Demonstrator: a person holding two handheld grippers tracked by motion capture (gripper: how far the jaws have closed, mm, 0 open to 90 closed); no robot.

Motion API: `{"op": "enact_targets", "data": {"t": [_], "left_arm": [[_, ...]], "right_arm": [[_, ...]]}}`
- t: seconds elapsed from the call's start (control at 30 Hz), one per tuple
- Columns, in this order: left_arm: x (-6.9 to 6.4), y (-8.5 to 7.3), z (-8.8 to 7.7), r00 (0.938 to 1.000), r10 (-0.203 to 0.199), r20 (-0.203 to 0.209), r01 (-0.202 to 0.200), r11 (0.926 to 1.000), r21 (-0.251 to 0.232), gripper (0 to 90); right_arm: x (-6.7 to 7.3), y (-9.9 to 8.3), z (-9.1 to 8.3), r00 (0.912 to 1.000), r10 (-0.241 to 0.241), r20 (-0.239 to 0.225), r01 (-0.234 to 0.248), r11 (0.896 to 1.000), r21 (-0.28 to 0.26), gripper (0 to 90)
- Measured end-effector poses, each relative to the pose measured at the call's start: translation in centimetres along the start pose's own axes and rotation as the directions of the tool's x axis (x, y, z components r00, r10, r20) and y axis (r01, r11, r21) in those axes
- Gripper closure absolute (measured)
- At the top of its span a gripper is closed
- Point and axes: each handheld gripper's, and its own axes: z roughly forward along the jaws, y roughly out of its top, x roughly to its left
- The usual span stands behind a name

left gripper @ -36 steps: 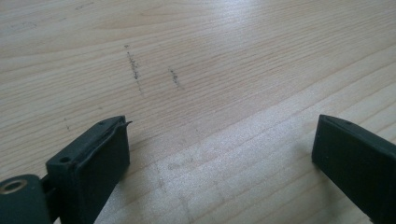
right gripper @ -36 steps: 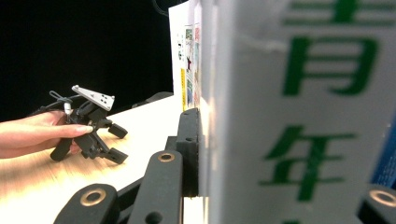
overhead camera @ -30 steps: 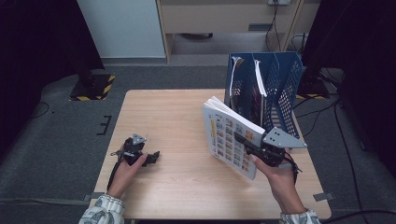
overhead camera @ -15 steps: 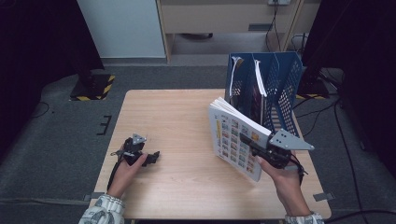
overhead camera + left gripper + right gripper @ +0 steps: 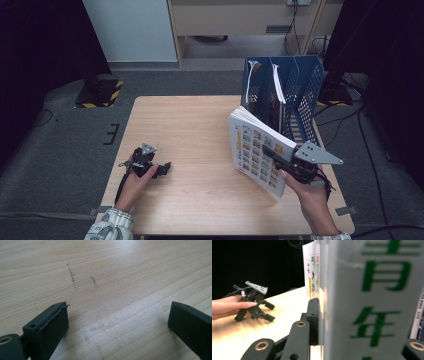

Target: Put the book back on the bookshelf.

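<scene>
Book [image 5: 255, 152], flat, glossy; mesh rack [image 5: 300, 95]

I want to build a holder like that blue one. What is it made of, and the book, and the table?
The blue holder looks like plastic or coated metal: thin mesh walls full of holes, too small to tell apart. The book seems to be paper, with stacked white page edges and a smooth printed cover. The table looks like pale wood or wood-look laminate, matte, with grain lines and small scuffs.

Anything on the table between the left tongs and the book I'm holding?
Nothing: in the high view, bare wooden table runs from the left tongs to the book clamped in the right tongs.
</scene>
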Motion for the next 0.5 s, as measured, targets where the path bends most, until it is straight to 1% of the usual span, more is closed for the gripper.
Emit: {"op": "enact_targets", "data": {"t": [0.5], "left_arm": [[0.0, 0.0, 0.0, 1.0000, -0.002, -0.001, 0.002, 1.0000, -0.002, 2.5]], "right_arm": [[-0.5, -0.3, -2.0, 0.9996, 0.001, 0.029, -0.001, 1.000, 0.004, 73.7]]}}
